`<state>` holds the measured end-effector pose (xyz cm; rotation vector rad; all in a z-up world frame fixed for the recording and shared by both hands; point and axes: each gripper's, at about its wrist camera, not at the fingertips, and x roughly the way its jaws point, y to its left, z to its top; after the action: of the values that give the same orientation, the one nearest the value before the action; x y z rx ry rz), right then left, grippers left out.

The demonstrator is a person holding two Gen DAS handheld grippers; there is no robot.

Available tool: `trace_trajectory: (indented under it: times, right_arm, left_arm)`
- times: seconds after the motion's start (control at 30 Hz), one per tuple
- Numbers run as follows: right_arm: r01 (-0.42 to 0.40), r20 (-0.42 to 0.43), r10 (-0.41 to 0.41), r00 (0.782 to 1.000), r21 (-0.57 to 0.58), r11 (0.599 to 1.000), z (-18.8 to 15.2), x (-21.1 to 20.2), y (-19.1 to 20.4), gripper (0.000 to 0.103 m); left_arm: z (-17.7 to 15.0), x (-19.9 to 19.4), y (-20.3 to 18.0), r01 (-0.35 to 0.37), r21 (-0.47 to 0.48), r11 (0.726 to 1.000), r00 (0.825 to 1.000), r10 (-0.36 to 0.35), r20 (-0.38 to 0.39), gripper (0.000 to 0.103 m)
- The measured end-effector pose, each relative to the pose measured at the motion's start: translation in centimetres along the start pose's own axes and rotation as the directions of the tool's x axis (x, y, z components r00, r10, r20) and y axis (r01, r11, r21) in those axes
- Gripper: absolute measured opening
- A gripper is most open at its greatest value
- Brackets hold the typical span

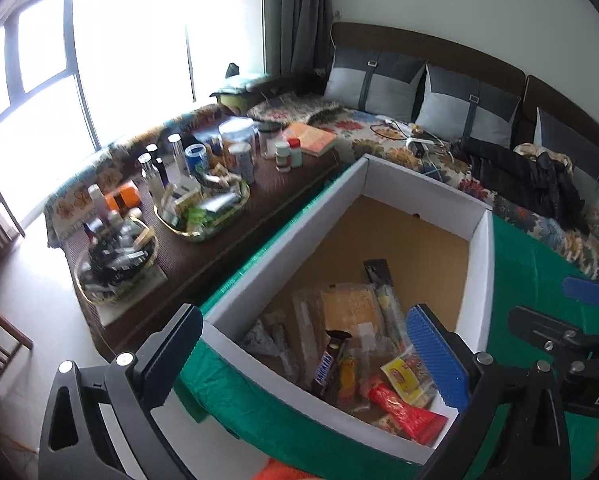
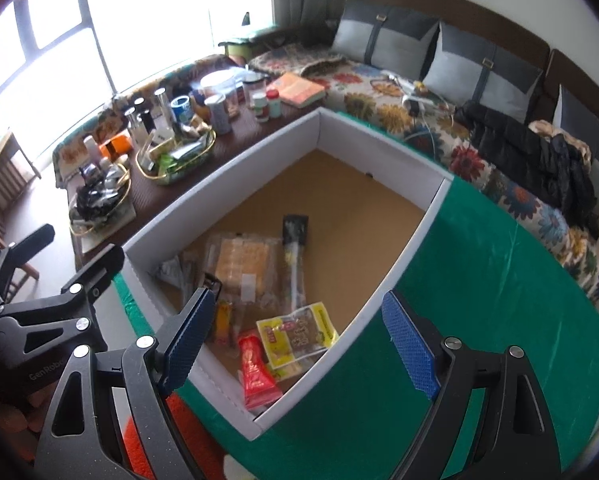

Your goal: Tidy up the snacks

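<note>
A: Where are the snacks?

B: All in the white box (image 2: 399, 248), piled toward its near corner on the brown cardboard floor. The box stands on the green-covered worktop (image 2: 499, 300).

A: What can you count?

B: One Snickers bar (image 1: 329, 364), one red packet (image 2: 255, 376), one yellow sachet (image 2: 299, 332), one clear pack of tan crackers (image 2: 241, 264), one long clear stick pack with a black end (image 2: 295, 248), one silver packet (image 2: 171, 270) by the left wall. A few more clear wrappers overlap them; I can't count those exactly.

A: And the jaws?

B: The left gripper (image 1: 311, 360) hangs over the box's near-left wall, jaws spread wide and holding nothing; the Snickers bar and the red packet lie below, between its two fingers. The right gripper (image 2: 299, 344) hovers over the near corner, jaws likewise released and empty, with the yellow sachet and red packet between its blue pads (image 2: 407, 344).

A: Beyond the box?

B: A dark side table (image 1: 259, 200) off the worktop's left edge carries two gold-rimmed trays (image 1: 203, 212) of small items, plus bottles and jars. A floral sofa (image 2: 439, 128) runs along the far edge, with three grey cushions and a black jacket (image 2: 539, 156).
</note>
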<state>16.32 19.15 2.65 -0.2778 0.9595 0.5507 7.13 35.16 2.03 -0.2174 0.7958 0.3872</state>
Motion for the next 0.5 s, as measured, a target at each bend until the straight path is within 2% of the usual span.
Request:
trace_trajectory:
  times: [0.1,0.33,0.5]
  right_arm:
    - [0.007,-0.008,-0.007,1.0,-0.009,1.0,-0.1,0.2,0.4,0.088]
    - [0.027,-0.015,-0.028,1.0,-0.027,0.999,-0.2,1.0,0.8,0.088]
    - [0.031,-0.019,-0.031,0.999,-0.02,0.999,0.0,1.5,0.7,0.088]
  left_arm:
    - [0.0,0.4,0.4,0.02,-0.033,0.999,1.0,-0.02,-0.01,0.101]
    - [0.0,0.6,-0.1,-0.017,0.001,1.0,1.0,0.017,-0.009,0.102]
    - [0.2,0.8,0.2,-0.005,-0.016,1.0,1.0,0.004,-0.018,0.103]
